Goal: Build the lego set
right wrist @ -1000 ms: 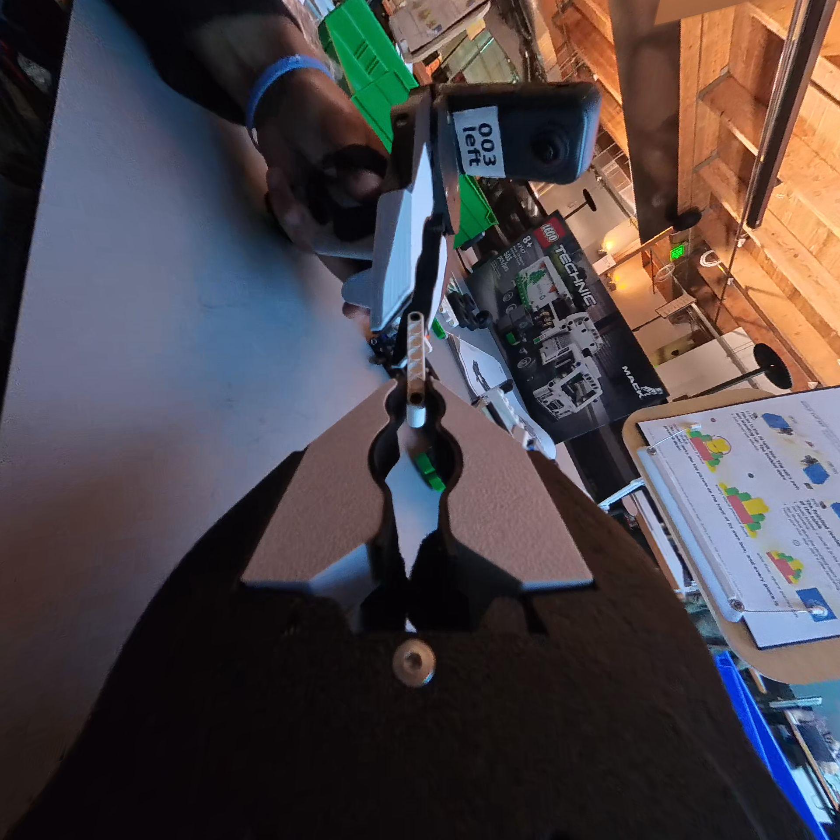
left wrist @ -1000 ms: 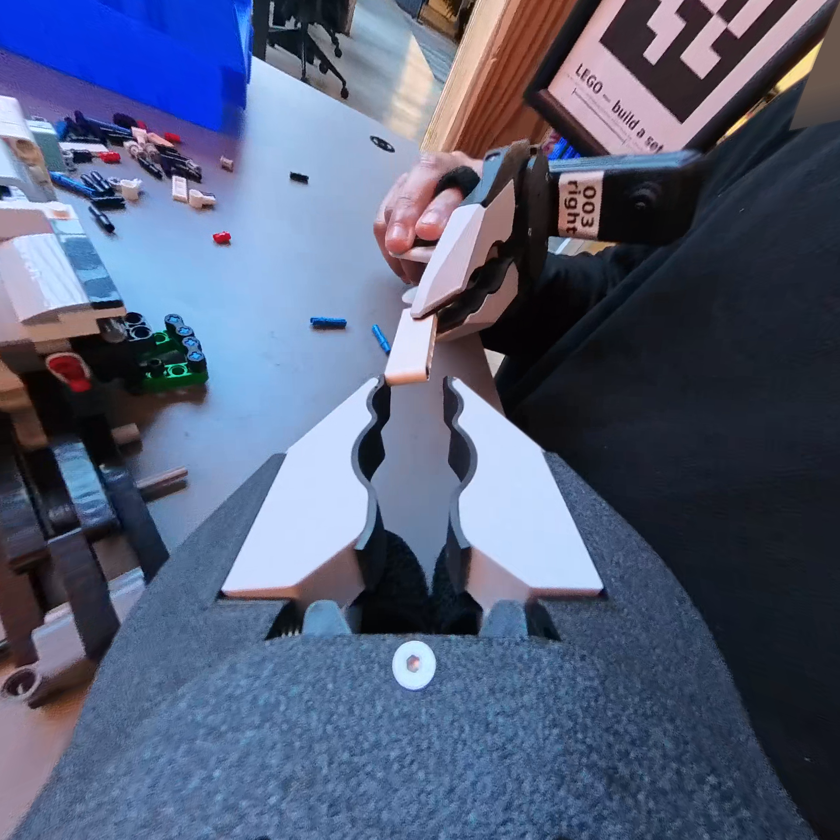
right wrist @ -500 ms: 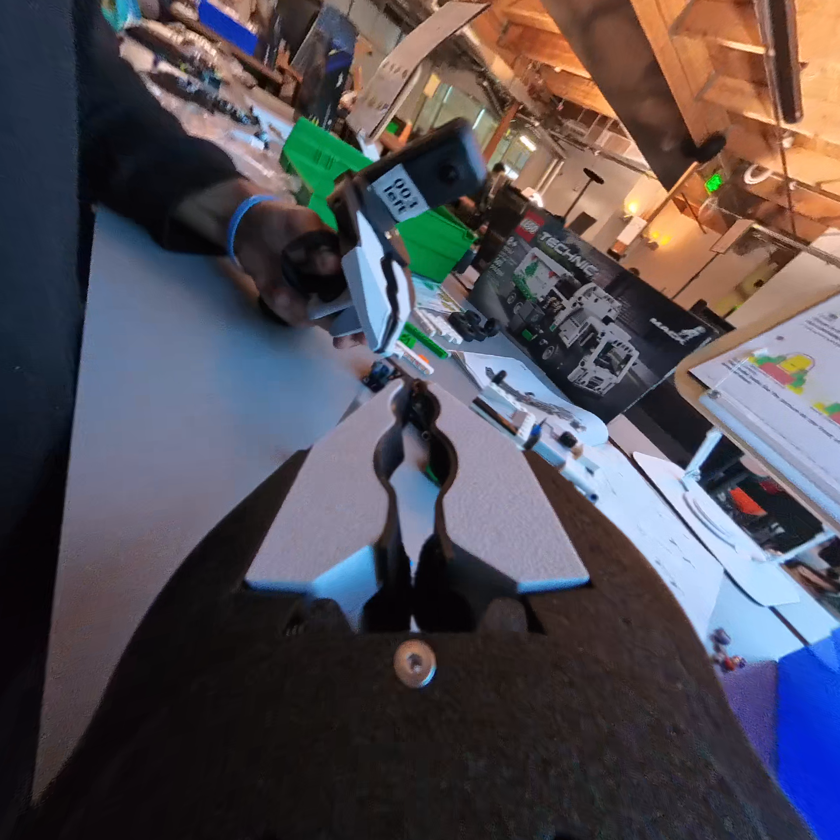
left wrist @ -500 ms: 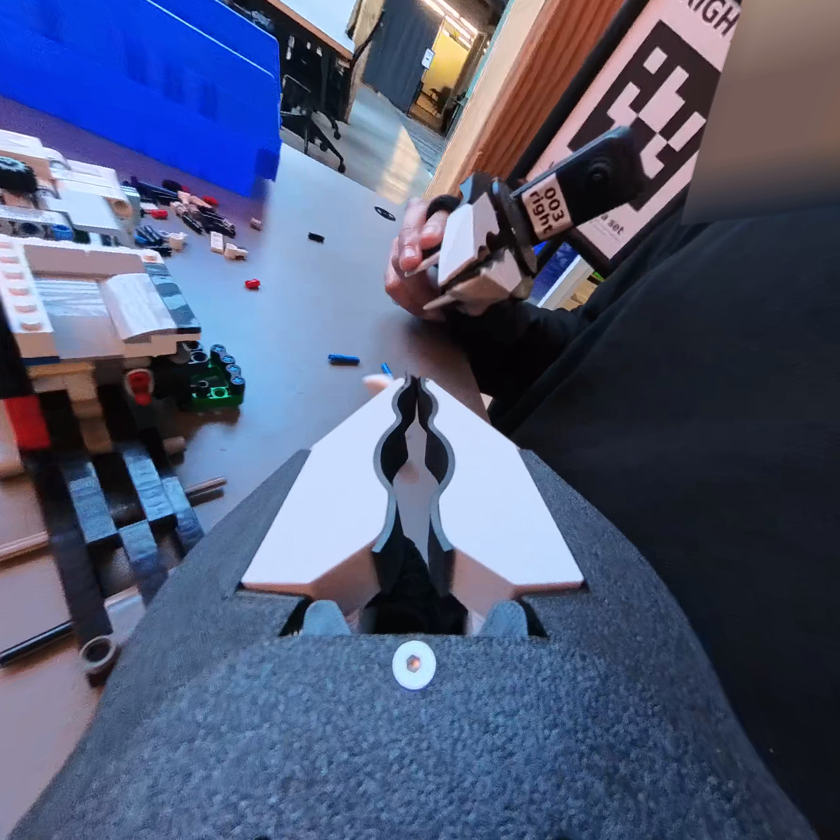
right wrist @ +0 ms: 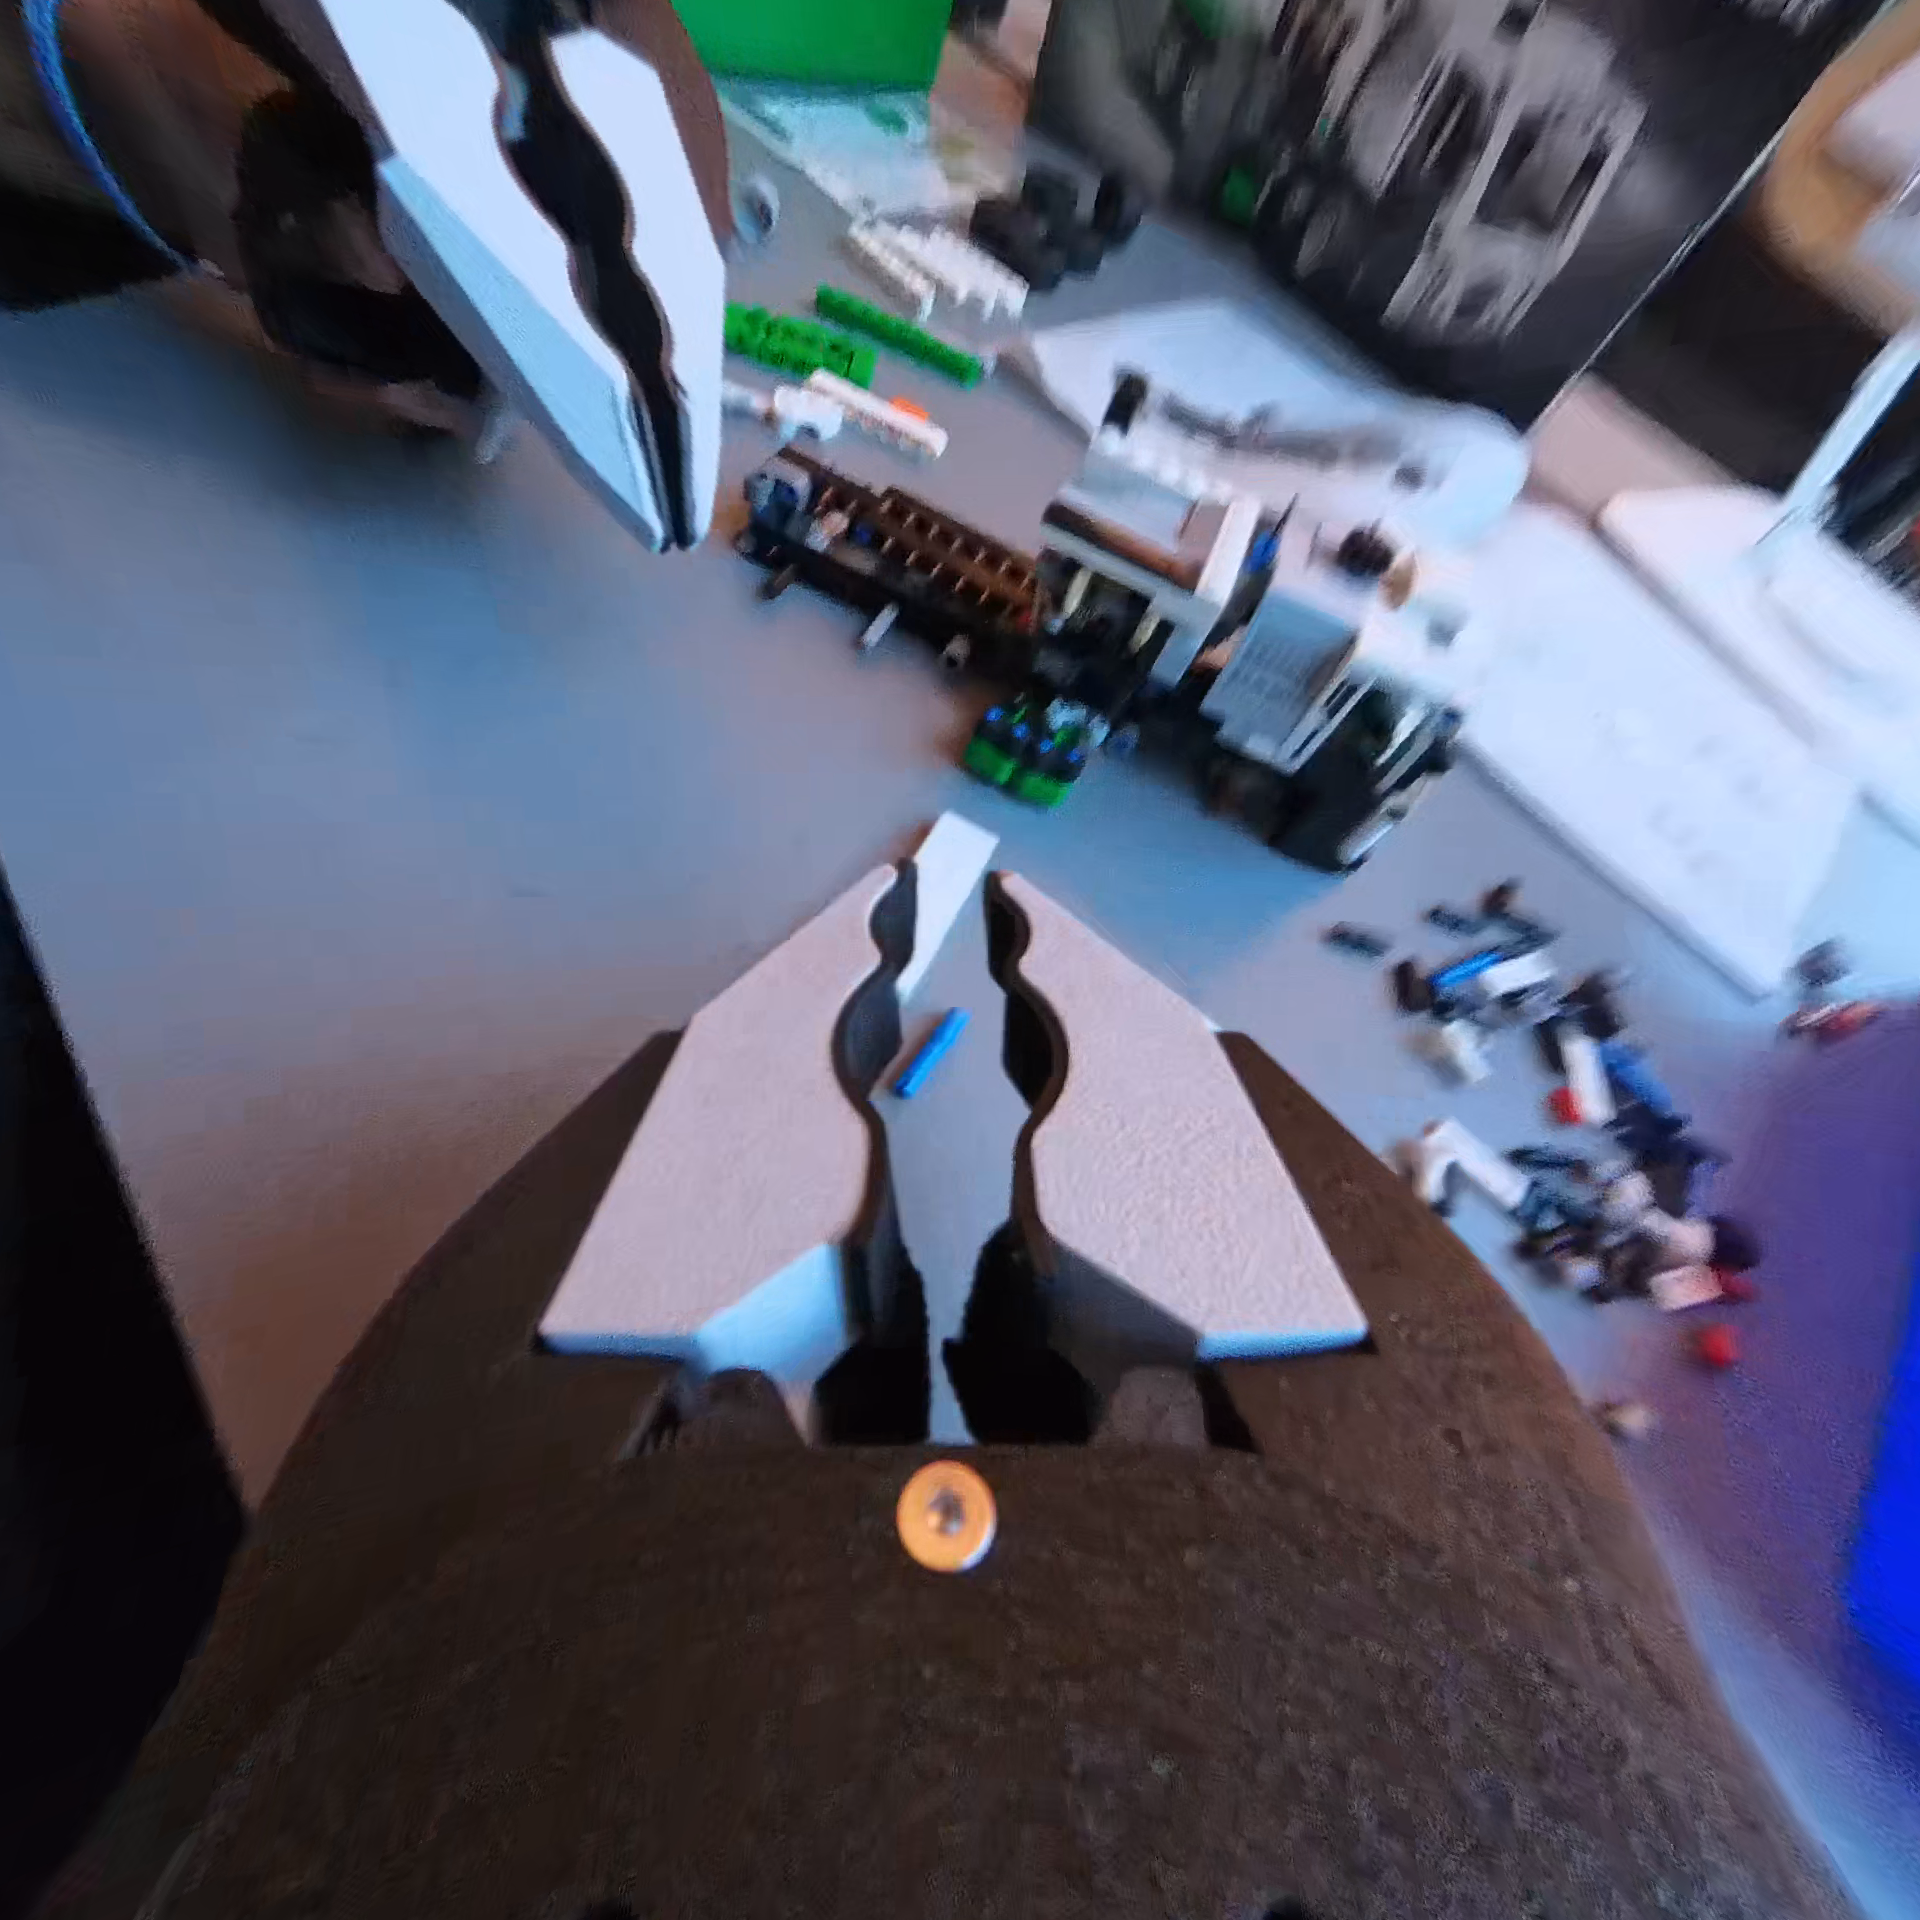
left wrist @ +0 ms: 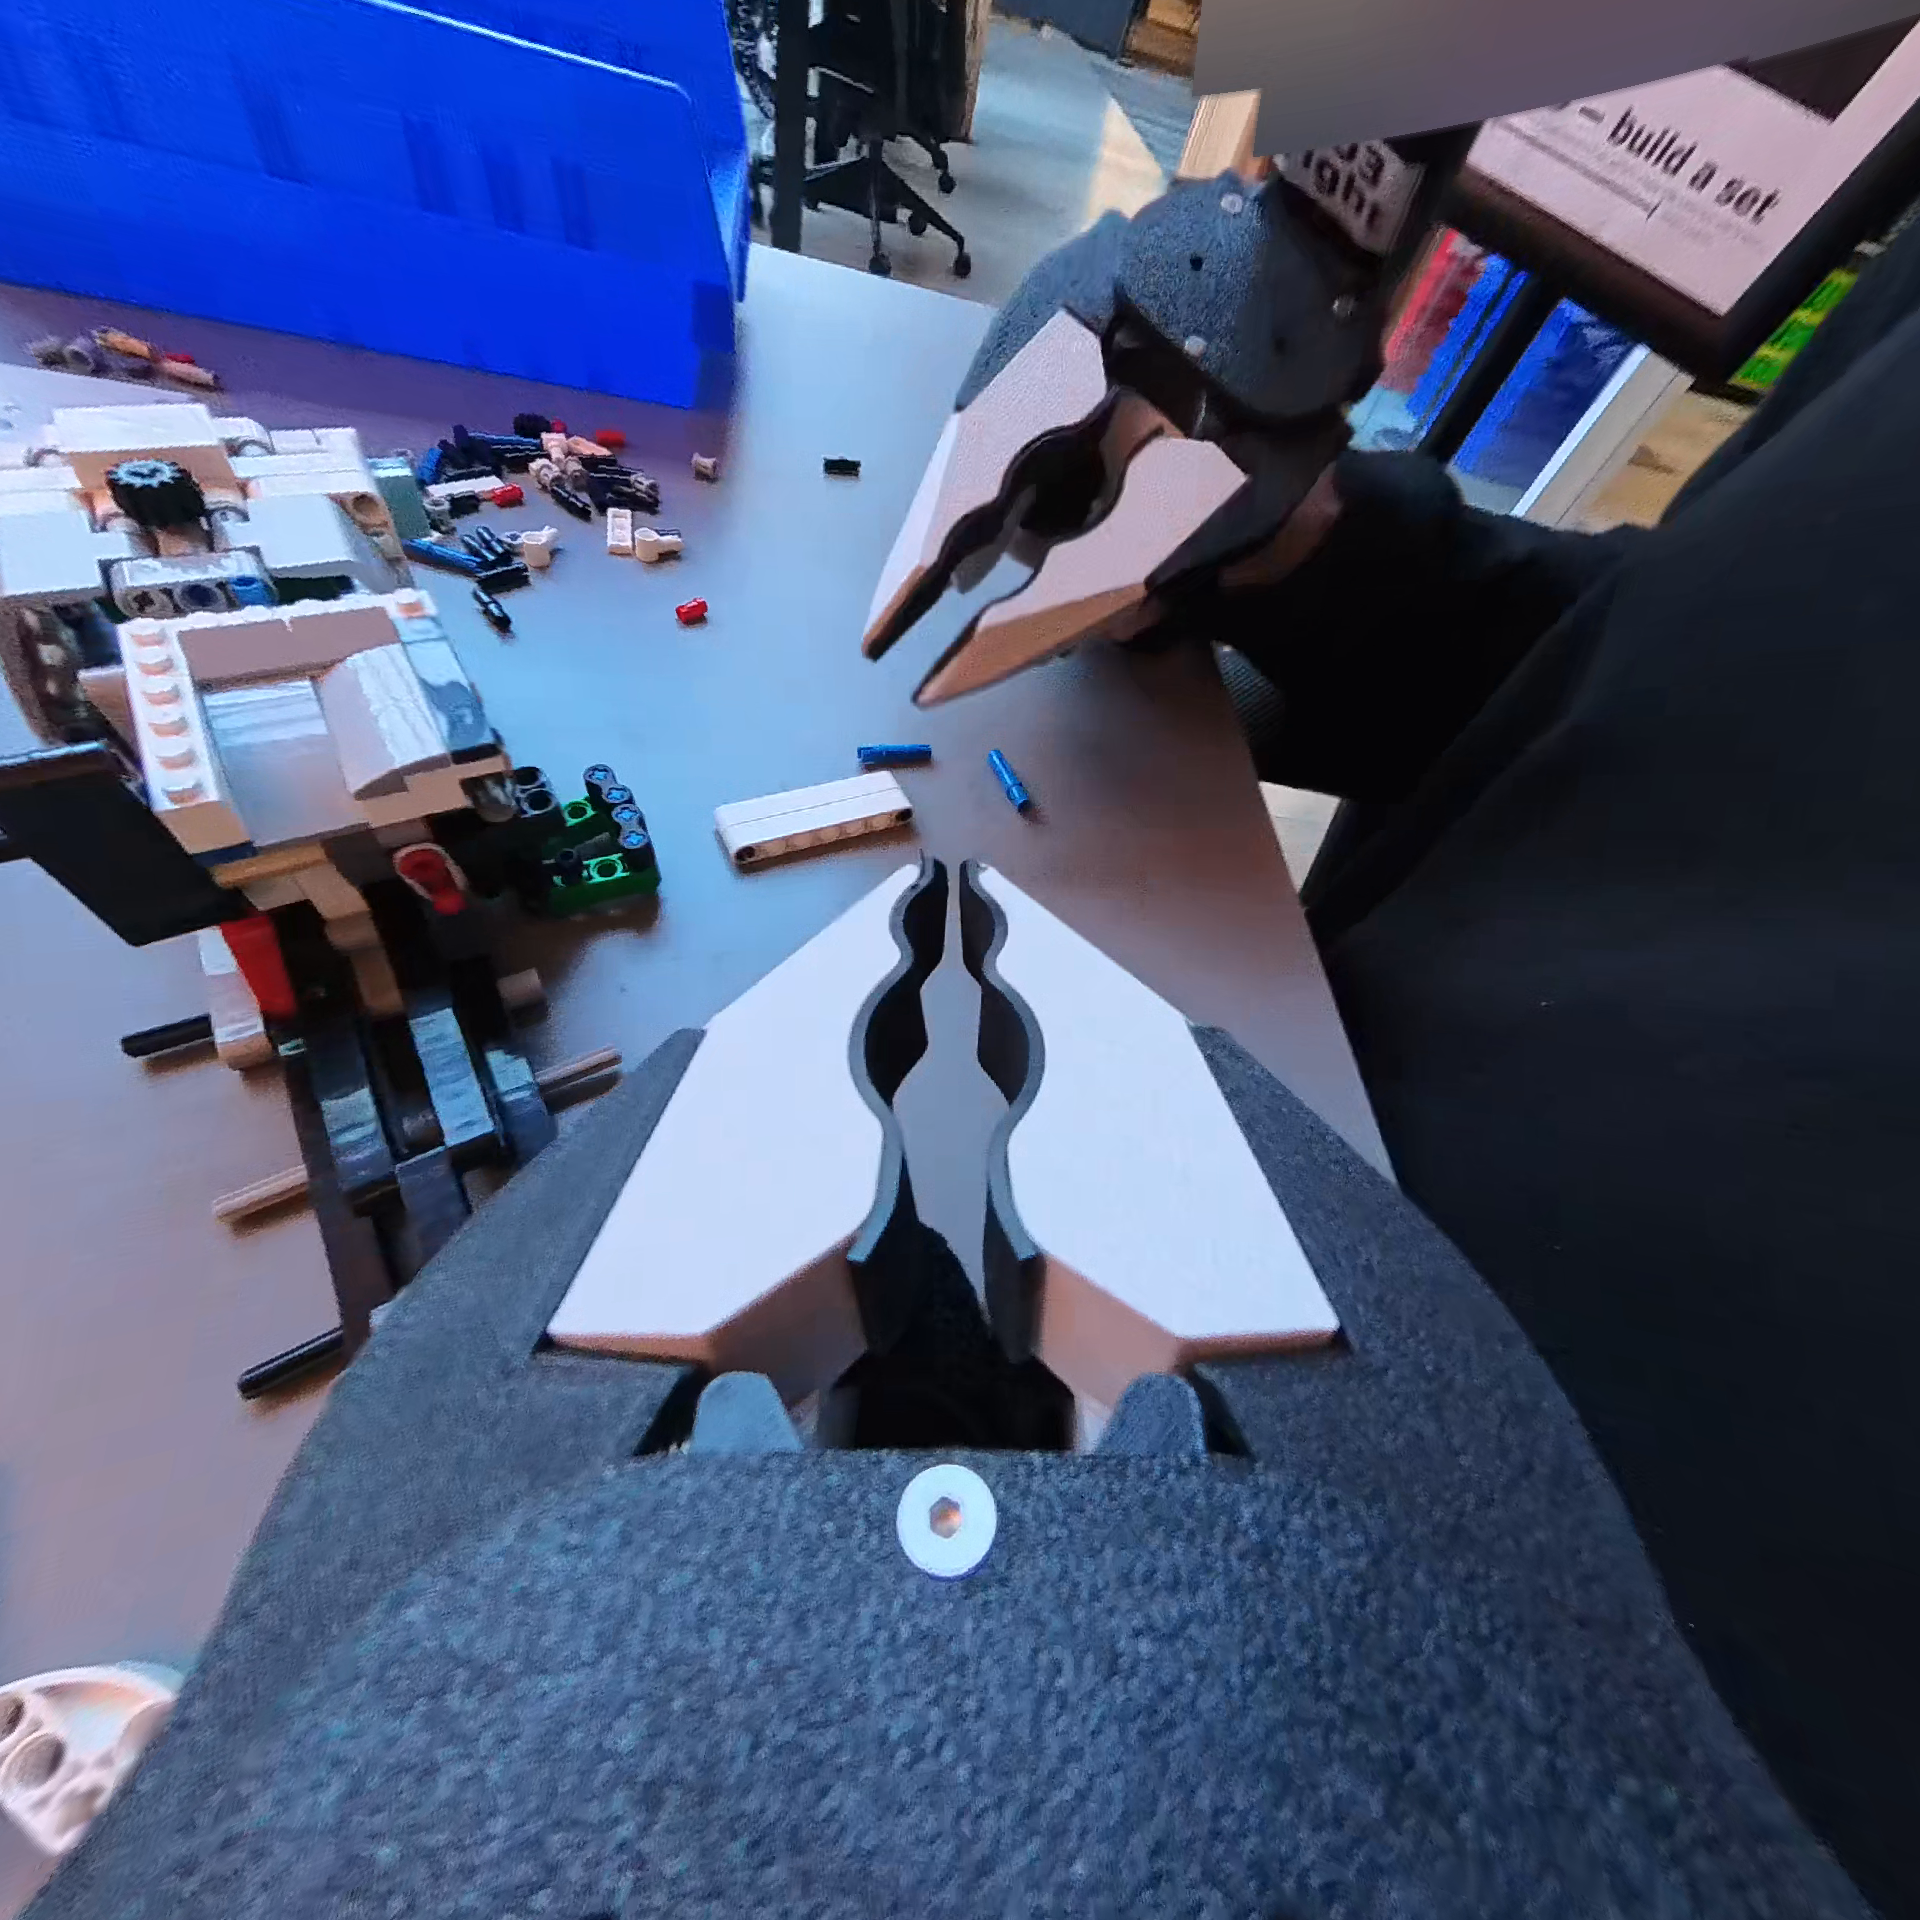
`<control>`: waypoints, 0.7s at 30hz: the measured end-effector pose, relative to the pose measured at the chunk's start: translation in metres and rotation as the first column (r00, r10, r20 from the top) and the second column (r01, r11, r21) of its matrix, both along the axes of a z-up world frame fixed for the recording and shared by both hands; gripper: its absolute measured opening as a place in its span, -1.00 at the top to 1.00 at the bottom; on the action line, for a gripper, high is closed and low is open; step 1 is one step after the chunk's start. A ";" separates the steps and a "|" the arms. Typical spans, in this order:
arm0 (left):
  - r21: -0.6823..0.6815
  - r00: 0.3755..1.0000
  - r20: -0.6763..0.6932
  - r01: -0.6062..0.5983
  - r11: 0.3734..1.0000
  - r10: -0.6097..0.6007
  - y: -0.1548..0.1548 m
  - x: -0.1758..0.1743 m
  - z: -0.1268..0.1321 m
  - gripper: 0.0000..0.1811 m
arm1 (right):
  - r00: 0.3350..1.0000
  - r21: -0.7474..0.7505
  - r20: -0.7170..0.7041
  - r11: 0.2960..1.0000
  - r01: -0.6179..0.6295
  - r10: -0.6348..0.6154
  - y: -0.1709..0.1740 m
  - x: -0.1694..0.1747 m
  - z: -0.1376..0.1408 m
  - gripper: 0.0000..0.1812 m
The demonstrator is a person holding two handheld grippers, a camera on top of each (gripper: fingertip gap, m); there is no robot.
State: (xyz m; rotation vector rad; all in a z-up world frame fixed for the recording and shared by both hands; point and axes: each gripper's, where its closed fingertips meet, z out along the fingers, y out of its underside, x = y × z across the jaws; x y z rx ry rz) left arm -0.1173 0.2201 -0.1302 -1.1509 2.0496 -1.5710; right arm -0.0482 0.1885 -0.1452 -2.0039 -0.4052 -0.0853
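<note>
A white lego beam [left wrist: 814, 816] lies flat on the grey table [left wrist: 748, 623], just ahead of my left gripper [left wrist: 943, 873], which is shut and empty. My right gripper [left wrist: 900, 673] hovers above the beam with its jaws a little apart, holding nothing. In the right wrist view the beam [right wrist: 948, 894] shows on the table through the gap of the right gripper [right wrist: 945, 883], and the shut left gripper [right wrist: 673, 535] hangs at upper left. The part-built white and black truck [left wrist: 260, 707] stands at the left, with a small green and black piece [left wrist: 603, 842] beside it.
Two blue pins [left wrist: 894, 754] lie next to the beam. Several small loose parts [left wrist: 551, 499] are scattered near a blue bin [left wrist: 364, 187]. Green beams [right wrist: 831, 343], a dark set box [right wrist: 1507, 156] and white sheets [right wrist: 1662, 748] sit beyond the truck [right wrist: 1226, 644]. The person's dark sleeve [left wrist: 1403, 623] is at the right. About 9 centimetres separates my left fingertips from my right.
The right gripper held the white beam up in front of the open left gripper. The left gripper has shut, the right has opened, and the beam now lies on the table.
</note>
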 end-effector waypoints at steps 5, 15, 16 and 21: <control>0.054 1.000 0.016 -0.007 0.998 0.006 -0.002 0.000 -0.004 0.98 | 0.992 -0.195 0.038 0.973 0.124 -0.119 0.001 -0.001 -0.032 0.65; 0.157 0.994 0.099 -0.070 0.985 0.055 0.000 0.003 -0.004 0.89 | 0.980 -0.271 -0.096 0.952 0.141 -0.172 0.011 0.005 -0.042 0.83; 0.178 0.991 0.116 -0.091 0.980 0.071 0.003 0.005 -0.004 0.85 | 0.968 -0.273 -0.192 0.956 0.105 -0.161 0.012 0.001 -0.038 0.83; 0.369 0.943 0.293 -0.263 0.891 0.157 0.027 0.015 -0.003 0.73 | 0.714 -0.154 -0.699 0.984 -0.092 -0.043 0.016 -0.021 0.011 0.83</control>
